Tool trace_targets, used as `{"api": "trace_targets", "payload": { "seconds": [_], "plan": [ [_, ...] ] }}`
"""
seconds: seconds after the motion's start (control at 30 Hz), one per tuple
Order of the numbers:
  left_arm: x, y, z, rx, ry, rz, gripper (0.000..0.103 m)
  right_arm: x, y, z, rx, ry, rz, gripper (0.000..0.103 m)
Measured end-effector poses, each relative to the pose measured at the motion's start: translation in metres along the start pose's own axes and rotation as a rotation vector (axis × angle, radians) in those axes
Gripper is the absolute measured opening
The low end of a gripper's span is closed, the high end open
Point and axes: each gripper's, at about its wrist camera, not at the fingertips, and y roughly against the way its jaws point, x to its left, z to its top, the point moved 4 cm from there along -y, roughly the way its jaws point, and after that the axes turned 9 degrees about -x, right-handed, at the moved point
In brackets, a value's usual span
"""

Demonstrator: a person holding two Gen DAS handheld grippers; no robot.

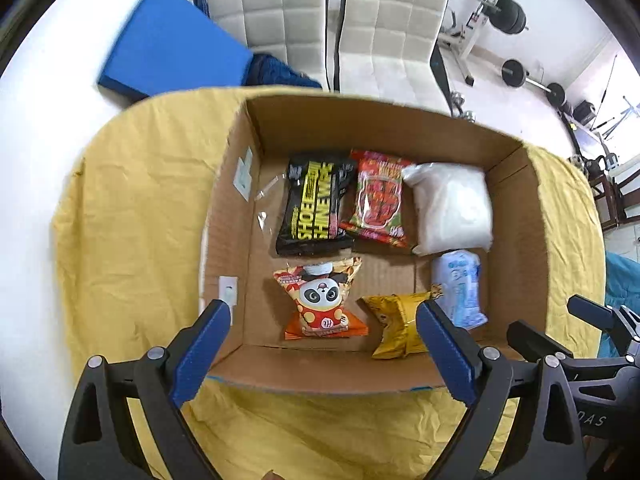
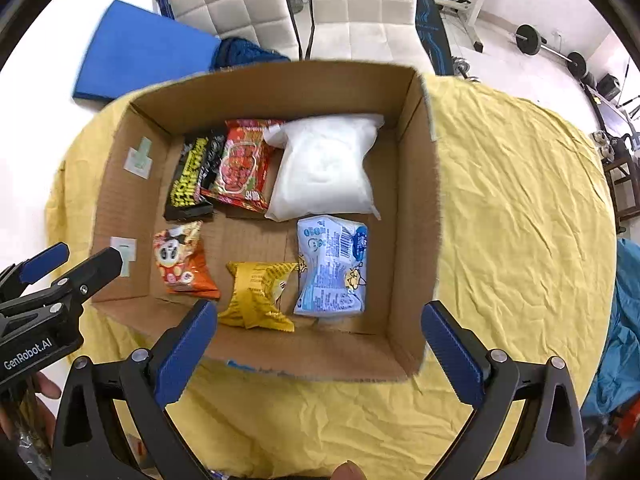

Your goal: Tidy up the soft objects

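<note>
Gold packet [image 1: 400, 326] lies between the spread left jaws.

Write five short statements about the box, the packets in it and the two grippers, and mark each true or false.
1. The cardboard box holds six packets. True.
2. The white bag lies outside the box. False: it lies inside, at the far right.
3. The left gripper holds the panda packet. False: its jaws are open and empty.
4. The right gripper is open. True.
5. The box stands on a yellow cloth. True.
</note>
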Motion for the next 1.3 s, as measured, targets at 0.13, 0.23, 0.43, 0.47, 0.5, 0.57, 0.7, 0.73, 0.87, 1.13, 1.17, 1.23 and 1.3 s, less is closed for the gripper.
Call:
{"api": "trace_targets", "payload": {
  "seconds": [0.13, 0.23, 0.43, 0.47, 0.5, 0.57, 0.7, 0.73, 0.87, 1.13, 1.17, 1.23, 1.3],
  "plan": [
    [-0.004, 0.034, 0.004, -0.056, 0.002, 0.002, 0.095, -0.004, 0.041, -0.004, -0.046, -0.027, 0.034, 0.103],
    [-0.01, 0.066, 0.003, -0.109, 0.001, -0.01, 0.095, -0.005, 0.075, -0.006, -0.1, -0.04, 0.053, 0.103],
    [-0.02, 0.123, -0.008, -0.183, -0.009, -0.025, 0.095, -0.01, 0.146, -0.02, -0.201, -0.035, 0.041, 0.103],
    [-0.022, 0.135, -0.01, -0.201, -0.01, -0.026, 0.095, -0.01, 0.16, -0.024, -0.227, -0.026, 0.026, 0.103],
    [-0.022, 0.142, -0.011, -0.21, -0.011, -0.023, 0.095, -0.011, 0.17, -0.025, -0.24, -0.021, 0.02, 0.103],
    [-0.025, 0.159, -0.015, -0.236, -0.021, -0.015, 0.095, -0.011, 0.192, -0.033, -0.27, -0.017, -0.002, 0.103],
    [-0.027, 0.185, -0.024, -0.258, -0.011, -0.015, 0.095, -0.012, 0.224, -0.044, -0.317, -0.013, -0.015, 0.103],
    [-0.028, 0.191, -0.026, -0.261, -0.006, -0.014, 0.095, -0.011, 0.234, -0.048, -0.332, -0.005, -0.025, 0.103],
    [-0.032, 0.21, -0.032, -0.286, -0.022, 0.004, 0.095, -0.008, 0.255, -0.057, -0.356, 0.015, -0.029, 0.103],
    [-0.034, 0.236, -0.039, -0.326, -0.008, -0.003, 0.095, -0.009, 0.28, -0.067, -0.387, 0.023, -0.034, 0.103],
    [-0.034, 0.238, -0.04, -0.332, -0.008, 0.001, 0.095, -0.01, 0.282, -0.068, -0.392, 0.023, -0.036, 0.103],
    [-0.034, 0.242, -0.041, -0.341, 0.001, -0.002, 0.095, -0.013, 0.287, -0.068, -0.4, 0.02, -0.037, 0.103],
    [-0.035, 0.246, -0.043, -0.346, 0.002, -0.006, 0.095, -0.014, 0.291, -0.069, -0.408, 0.019, -0.045, 0.103]
  ]
}}
